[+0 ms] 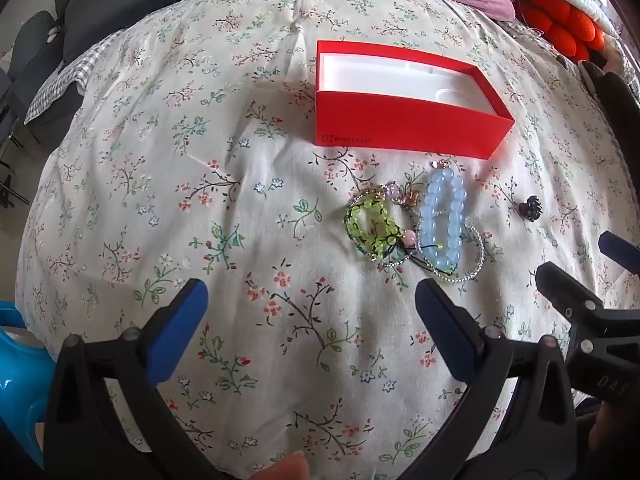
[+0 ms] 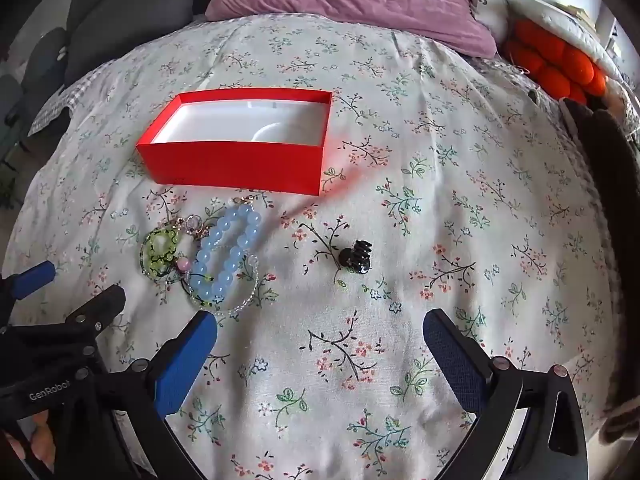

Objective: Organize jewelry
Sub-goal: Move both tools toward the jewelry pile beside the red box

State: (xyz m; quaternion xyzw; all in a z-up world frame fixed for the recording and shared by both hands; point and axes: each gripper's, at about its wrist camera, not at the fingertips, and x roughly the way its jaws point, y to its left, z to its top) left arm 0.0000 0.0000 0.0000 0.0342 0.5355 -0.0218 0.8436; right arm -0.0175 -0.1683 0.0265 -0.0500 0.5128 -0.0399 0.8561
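Floral bedspread (image 1: 200,200) carries an empty red box (image 1: 404,128) toward its pillow edge, with beaded bracelets (image 1: 444,224) heaped just before it. Left gripper (image 1: 312,312) and right gripper (image 2: 320,340) both hover wide-jawed, holding nothing.

One red box (image 2: 236,162) is seen. Beside it, three bracelets are counted: green (image 2: 158,254), blue (image 2: 226,252), clear (image 2: 248,292). One black clip (image 2: 357,258) is seen.

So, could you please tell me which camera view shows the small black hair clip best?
The right wrist view: the black hair clip lies near mid-frame, its teeth distinguishable. In the left wrist view the same clip sits far towards the right edge, a small dark blob.
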